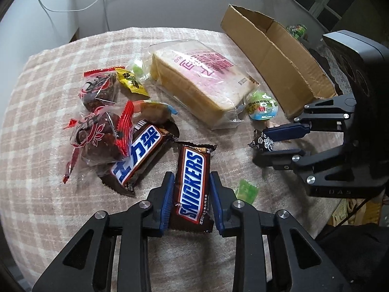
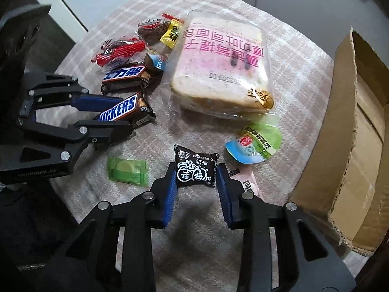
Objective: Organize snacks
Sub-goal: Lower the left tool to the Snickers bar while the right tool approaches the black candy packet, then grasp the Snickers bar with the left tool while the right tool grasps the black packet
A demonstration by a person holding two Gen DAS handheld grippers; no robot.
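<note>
My left gripper (image 1: 190,178) is shut on a Snickers bar (image 1: 192,185) lying on the checked cloth; it also shows in the right wrist view (image 2: 121,108). My right gripper (image 2: 195,170) closes around a black plum candy packet (image 2: 195,171), its blue pads touching both sides; the left wrist view shows it (image 1: 263,142) too. A second Snickers bar (image 1: 141,155) lies left of the first. A bagged bread slice (image 2: 218,68) sits in the middle. An open cardboard box (image 2: 359,141) stands to the right.
Red-wrapped dark snacks (image 1: 97,136), a yellow candy (image 1: 131,81), a green sachet (image 2: 127,171), a green-blue jelly cup (image 2: 255,143) and a pink packet (image 2: 248,181) lie on the cloth (image 1: 43,112). White cables hang on the wall behind.
</note>
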